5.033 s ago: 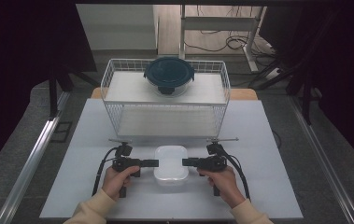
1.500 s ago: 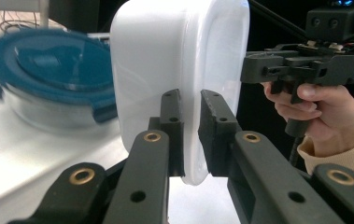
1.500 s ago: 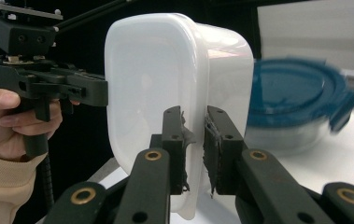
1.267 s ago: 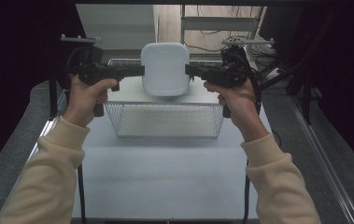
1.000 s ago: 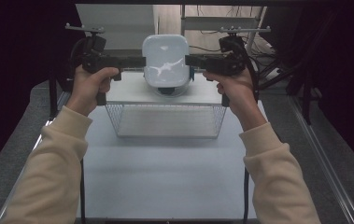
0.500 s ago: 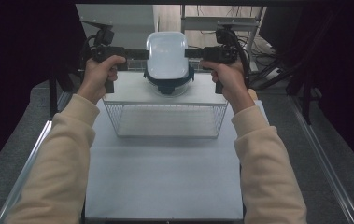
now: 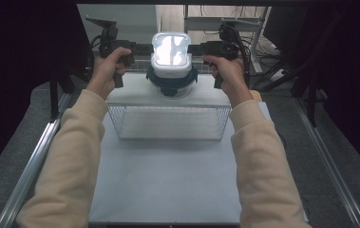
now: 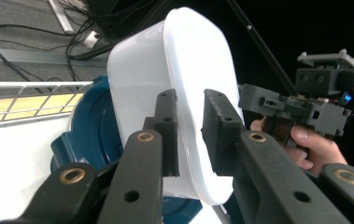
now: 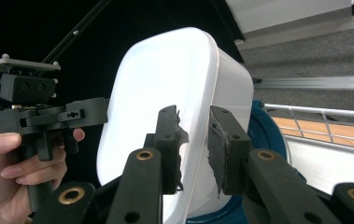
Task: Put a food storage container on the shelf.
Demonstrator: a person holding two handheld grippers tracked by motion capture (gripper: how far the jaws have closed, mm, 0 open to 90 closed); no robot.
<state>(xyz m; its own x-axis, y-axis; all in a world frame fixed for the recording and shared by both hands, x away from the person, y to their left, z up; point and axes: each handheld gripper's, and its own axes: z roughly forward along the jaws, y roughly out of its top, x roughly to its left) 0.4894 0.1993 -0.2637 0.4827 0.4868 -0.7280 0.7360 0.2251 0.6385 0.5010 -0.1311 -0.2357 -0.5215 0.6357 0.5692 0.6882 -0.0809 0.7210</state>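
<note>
1. we hold the white tub point(image 7: 170, 53) between us, the left hand-held gripper point(image 7: 142, 48) clamped on one short end and the right hand-held gripper point(image 7: 194, 48) on the other.
2. directly below both sits the blue bowl point(image 7: 170, 81) on the wire rack point(image 7: 168, 111).
3. the tub's long axis runs away from us, so we judge that lowering it straight down seats it.

The right gripper point(image 9: 192, 149) has its two black jaws closed on the rim of a white tub point(image 9: 174, 107), which stands tilted on edge. Behind the tub sits a blue bowl point(image 9: 263, 135) on a wire rack point(image 9: 324, 126). At left, a hand point(image 9: 6, 182) holds the left gripper point(image 9: 48, 116) against the tub's far side.
</note>
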